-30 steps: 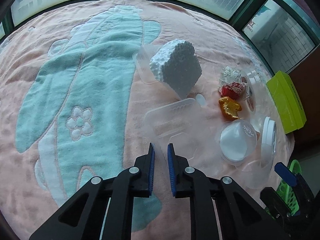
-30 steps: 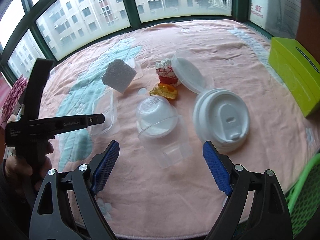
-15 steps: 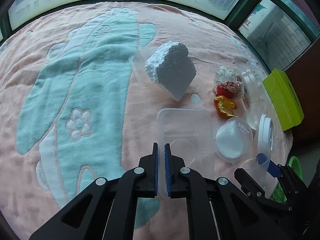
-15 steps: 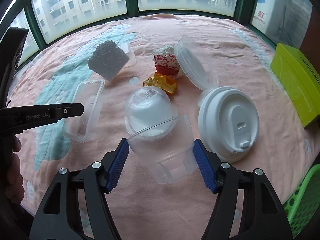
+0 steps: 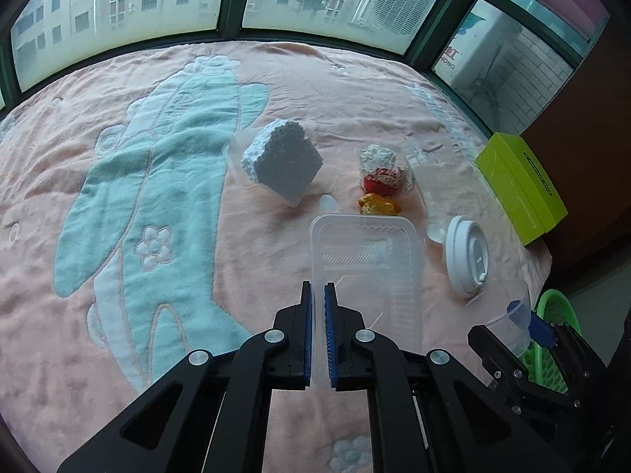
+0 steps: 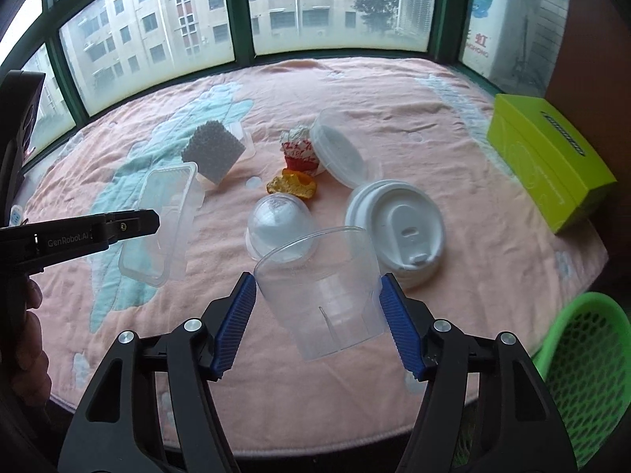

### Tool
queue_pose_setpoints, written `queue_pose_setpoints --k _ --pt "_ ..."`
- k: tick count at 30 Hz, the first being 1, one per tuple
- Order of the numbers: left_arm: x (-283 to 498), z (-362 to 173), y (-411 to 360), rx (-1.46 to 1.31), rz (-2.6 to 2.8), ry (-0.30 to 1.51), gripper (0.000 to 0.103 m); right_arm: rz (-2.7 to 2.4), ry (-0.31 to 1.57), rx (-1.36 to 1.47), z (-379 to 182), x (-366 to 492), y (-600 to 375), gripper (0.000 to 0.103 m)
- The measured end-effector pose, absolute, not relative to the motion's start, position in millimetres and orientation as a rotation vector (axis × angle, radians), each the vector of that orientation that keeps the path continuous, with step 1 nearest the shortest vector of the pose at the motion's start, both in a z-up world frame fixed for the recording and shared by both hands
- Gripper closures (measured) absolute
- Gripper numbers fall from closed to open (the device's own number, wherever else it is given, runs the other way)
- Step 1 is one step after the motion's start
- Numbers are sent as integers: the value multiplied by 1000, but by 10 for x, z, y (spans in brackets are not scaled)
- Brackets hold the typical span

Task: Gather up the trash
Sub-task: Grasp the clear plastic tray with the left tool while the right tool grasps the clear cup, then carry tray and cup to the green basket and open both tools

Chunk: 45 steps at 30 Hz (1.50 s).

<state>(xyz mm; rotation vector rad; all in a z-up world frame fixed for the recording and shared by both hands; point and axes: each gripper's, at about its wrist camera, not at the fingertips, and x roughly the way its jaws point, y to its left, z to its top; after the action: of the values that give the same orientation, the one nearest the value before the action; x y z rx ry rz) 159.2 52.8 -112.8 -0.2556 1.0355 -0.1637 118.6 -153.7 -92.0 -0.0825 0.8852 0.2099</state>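
A pink blanket [image 6: 453,149] with a pale teal cartoon figure covers a raised surface beside a row of windows, and trash is scattered across its right half. The left gripper [image 5: 318,303] is clamped nearly closed on the near rim of a clear rectangular plastic tray [image 5: 370,260], which tilts up off the blanket. The right gripper [image 6: 317,287] has just been closing, and its blue pads now press both sides of a clear plastic cup [image 6: 323,276], held lifted with its open mouth facing away. Just beyond the cup lies a clear domed lid [image 6: 278,220]. To its right rests a white coffee cup lid [image 6: 394,228], with a clear round container [image 6: 341,149] lying on its side just beyond that. Near the middle of the blanket sit a crumpled orange wrapper [image 6: 294,185] and, just beyond it, a crumpled red and white wrapper [image 6: 299,149]. Farther left a white foam block [image 6: 215,149] leans against another small clear container [image 5: 236,157]. A lime green box [image 6: 548,165] lies at the far right edge of the blanket. A green mesh basket [image 6: 587,362] stands off the blanket at the near right.
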Motion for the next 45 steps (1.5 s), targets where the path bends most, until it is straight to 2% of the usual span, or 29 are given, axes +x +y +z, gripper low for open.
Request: queue_pose_setpoints --k 20,37,40,45 --pt "1194 -598 -954 -46 -472 953 97 -156 815 73 -527 295 -2948 38" --pt "903 -332 -1983 69 -670 904 97 -378 789 204 -492 -314 -3828 38" --pt "862 -304 -2099 74 -695 895 97 -389 783 223 -492 -376 -3883 37" --pt "796 -254 -2246 83 -723 875 97 -403 764 234 -454 -442 -3939 27"
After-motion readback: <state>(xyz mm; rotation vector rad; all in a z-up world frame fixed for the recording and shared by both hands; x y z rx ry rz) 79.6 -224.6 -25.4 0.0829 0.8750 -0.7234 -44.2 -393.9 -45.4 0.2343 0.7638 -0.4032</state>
